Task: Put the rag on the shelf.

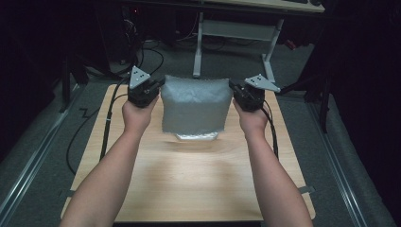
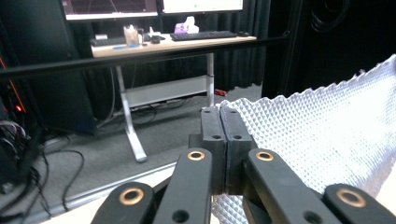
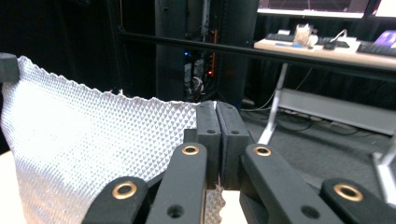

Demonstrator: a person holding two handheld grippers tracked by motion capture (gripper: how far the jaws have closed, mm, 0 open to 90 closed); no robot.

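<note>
A silvery textured sheet (image 1: 195, 105), like an embossed padded bag, hangs upright above the wooden table (image 1: 189, 184), stretched between my two grippers. My left gripper (image 1: 160, 85) is shut on its upper left corner, and my right gripper (image 1: 233, 86) is shut on its upper right corner. The sheet's lower edge curls just over the table. In the left gripper view the sheet (image 2: 317, 140) spreads to the right of the closed left gripper (image 2: 225, 112). In the right gripper view the sheet (image 3: 93, 140) spreads left from the closed right gripper (image 3: 216, 108).
The table's near half is bare wood. Beyond its far edge stand a white-legged desk (image 1: 236, 28) and cables (image 1: 142, 52) on the grey floor. A desk with keyboards and monitors (image 2: 173, 39) stands farther back. Dark surroundings lie on both sides.
</note>
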